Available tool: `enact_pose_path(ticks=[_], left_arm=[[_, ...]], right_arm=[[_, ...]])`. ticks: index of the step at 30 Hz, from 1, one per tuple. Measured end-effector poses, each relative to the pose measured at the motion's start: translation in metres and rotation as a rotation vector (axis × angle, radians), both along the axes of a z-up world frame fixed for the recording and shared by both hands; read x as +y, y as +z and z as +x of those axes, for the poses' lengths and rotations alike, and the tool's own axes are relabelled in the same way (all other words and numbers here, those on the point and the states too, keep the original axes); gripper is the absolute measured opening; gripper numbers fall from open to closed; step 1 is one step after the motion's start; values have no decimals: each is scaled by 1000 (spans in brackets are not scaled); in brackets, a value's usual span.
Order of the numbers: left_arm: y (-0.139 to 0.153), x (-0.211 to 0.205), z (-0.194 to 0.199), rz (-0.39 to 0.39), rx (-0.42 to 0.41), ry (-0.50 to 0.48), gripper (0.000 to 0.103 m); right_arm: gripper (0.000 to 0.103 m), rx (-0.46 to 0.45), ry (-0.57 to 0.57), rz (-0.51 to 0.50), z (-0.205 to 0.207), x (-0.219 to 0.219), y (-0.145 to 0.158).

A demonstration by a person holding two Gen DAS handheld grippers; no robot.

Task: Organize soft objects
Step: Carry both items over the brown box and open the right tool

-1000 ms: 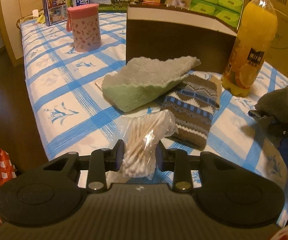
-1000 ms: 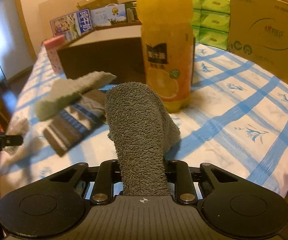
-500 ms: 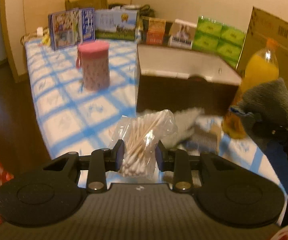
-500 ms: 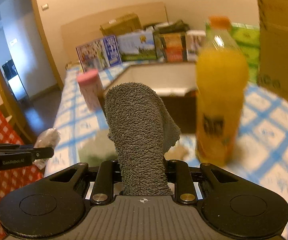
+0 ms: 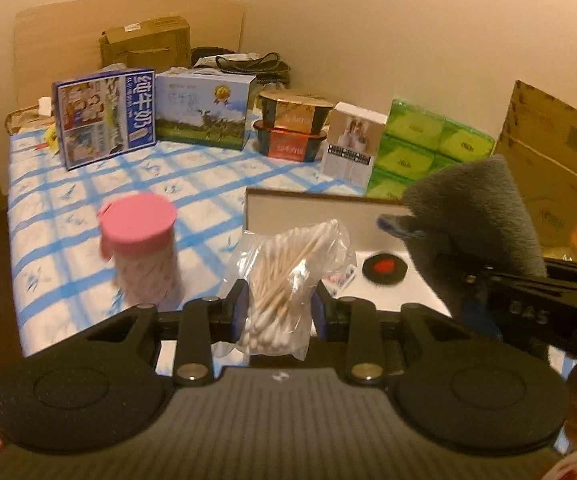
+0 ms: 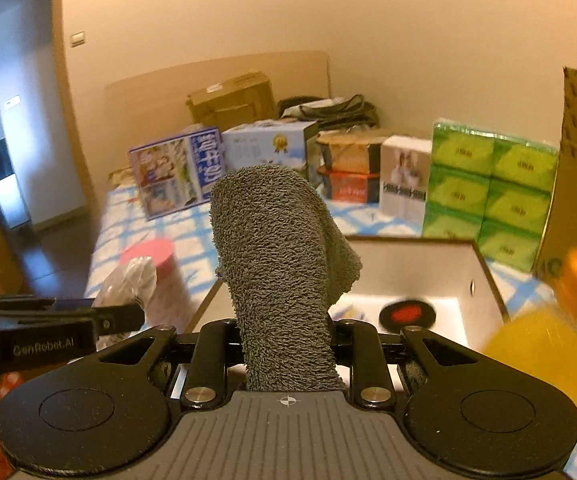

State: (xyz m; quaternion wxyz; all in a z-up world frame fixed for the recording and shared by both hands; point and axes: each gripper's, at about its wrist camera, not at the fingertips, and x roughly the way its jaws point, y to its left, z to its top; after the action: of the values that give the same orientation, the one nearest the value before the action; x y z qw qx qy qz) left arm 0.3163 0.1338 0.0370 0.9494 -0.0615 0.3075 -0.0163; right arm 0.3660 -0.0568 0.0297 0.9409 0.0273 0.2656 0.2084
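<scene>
Cotton swabs bag (image 5: 284, 280) in our left hand-held gripper (image 5: 276, 312) and grey towel (image 6: 280, 264) clamped in our right hand-held gripper (image 6: 286, 348) have risen above the open box (image 6: 484, 276) at centre, ready for dropping in.

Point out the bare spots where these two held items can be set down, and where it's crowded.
Inside the open box, the white floor right of the black-and-red disc is bare. The checked cloth between the pink-lidded canister and the blue milk carton is also free. The back row, carton through green tissue packs, is crowded.
</scene>
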Motion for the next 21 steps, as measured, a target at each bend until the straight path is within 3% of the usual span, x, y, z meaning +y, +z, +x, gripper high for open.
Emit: enact_pose_path(ticks=[6, 17, 20, 21], left_arm=[[-2, -4, 56, -18, 12, -26, 30], [-41, -18, 133, -46, 82, -63, 29], [-51, -18, 144, -55, 98, -66, 30], [-54, -18, 147, -60, 103, -67, 30]], right_arm=[[24, 8, -78, -43, 55, 11, -7], [25, 77, -235, -94, 121, 5, -52], [42, 95, -272, -67, 132, 0, -64], [56, 98, -286, -72, 135, -1, -67]])
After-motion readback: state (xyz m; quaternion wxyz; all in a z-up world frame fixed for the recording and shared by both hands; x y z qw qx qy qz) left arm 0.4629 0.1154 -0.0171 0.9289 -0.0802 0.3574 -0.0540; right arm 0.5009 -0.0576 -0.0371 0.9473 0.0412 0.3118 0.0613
